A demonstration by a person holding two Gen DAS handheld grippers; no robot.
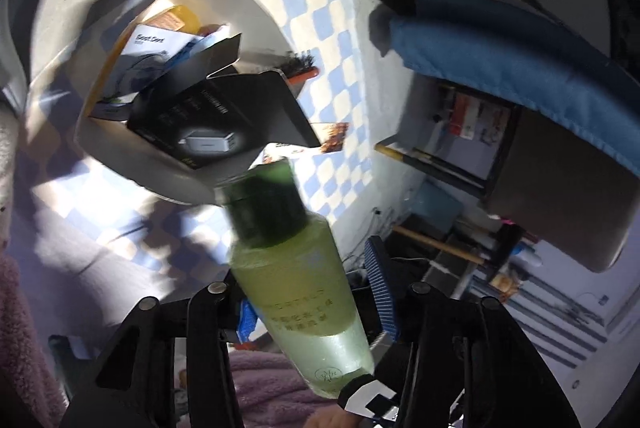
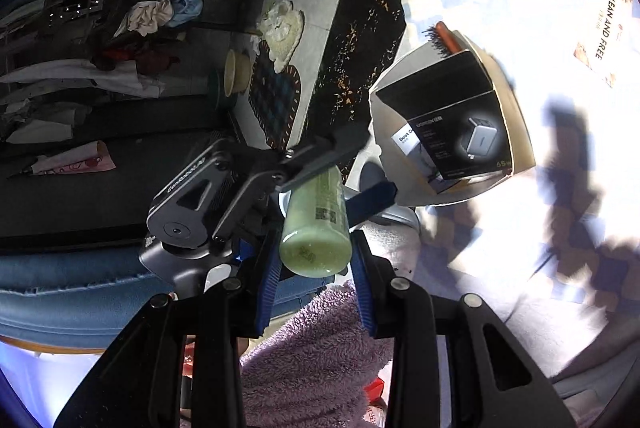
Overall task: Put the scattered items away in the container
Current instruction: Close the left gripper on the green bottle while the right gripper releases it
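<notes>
My left gripper (image 1: 312,304) is shut on a pale green bottle (image 1: 304,284) with a dark green cap, held in the air just short of the white container (image 1: 160,180). The container holds a black charger box (image 1: 208,124), a white box and a yellow item. In the right wrist view the same bottle (image 2: 316,228) shows base-on, held by the left gripper (image 2: 332,172). My right gripper (image 2: 316,284) is open, its blue pads just below the bottle's base, not touching. The container (image 2: 520,132) with the black box (image 2: 452,124) lies beyond.
A blue-and-cream checkered mat (image 1: 332,40) covers the floor under the container. A brush (image 1: 300,68) lies behind the container. A packet (image 2: 608,16) lies on the mat. A blue-cushioned chair (image 1: 520,76) stands to the right. Purple fleece (image 2: 316,356) is below.
</notes>
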